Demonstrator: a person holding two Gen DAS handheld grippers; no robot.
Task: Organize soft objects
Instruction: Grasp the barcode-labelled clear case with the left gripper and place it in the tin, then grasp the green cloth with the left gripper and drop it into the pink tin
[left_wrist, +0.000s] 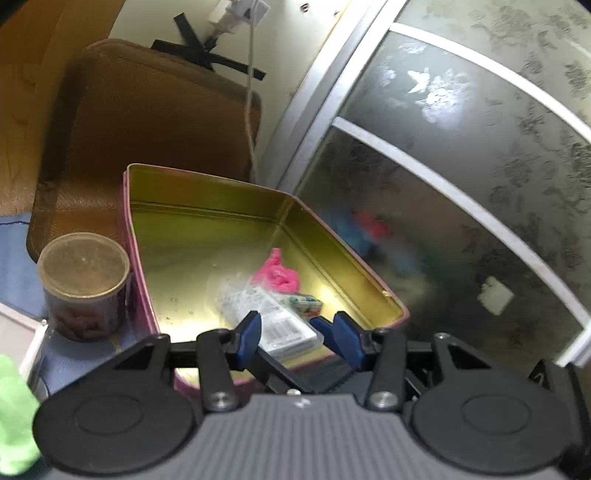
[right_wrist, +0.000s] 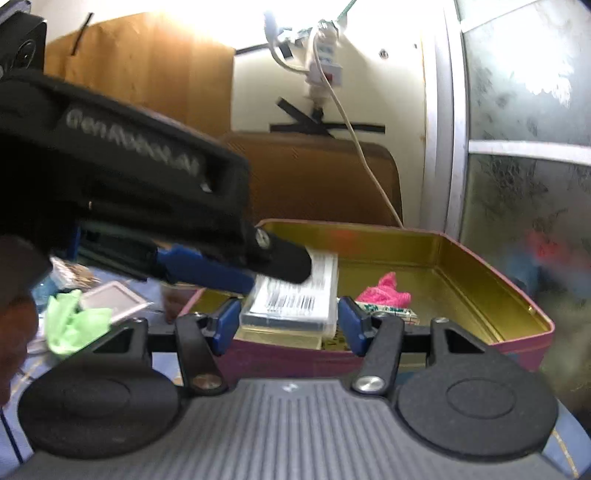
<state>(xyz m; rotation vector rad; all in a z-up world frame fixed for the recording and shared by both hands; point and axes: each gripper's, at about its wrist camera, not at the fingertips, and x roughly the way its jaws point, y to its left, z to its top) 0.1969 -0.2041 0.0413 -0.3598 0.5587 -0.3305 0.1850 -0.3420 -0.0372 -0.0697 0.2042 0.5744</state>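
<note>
Your right gripper has its blue fingers set either side of a clear packet with a barcode label; they sit right at its edges, but you cannot tell whether they press on it. The packet lies tilted over the near wall of the tin. Your left gripper reaches in from the left of that view, its fingers close beside the packet's far end; whether they touch it is unclear. In your left wrist view the left gripper shows its fingers at a narrow gap with nothing between them, above the packet.

Inside the gold-lined tin a pink soft thing lies on the floor near the right wall, with a small printed packet just beside it. A round jar stands against the tin's left side on the blue surface. A green cloth lies crumpled on the surface left of the tin, a clear lid touching it. A brown cushion stands behind the tin
</note>
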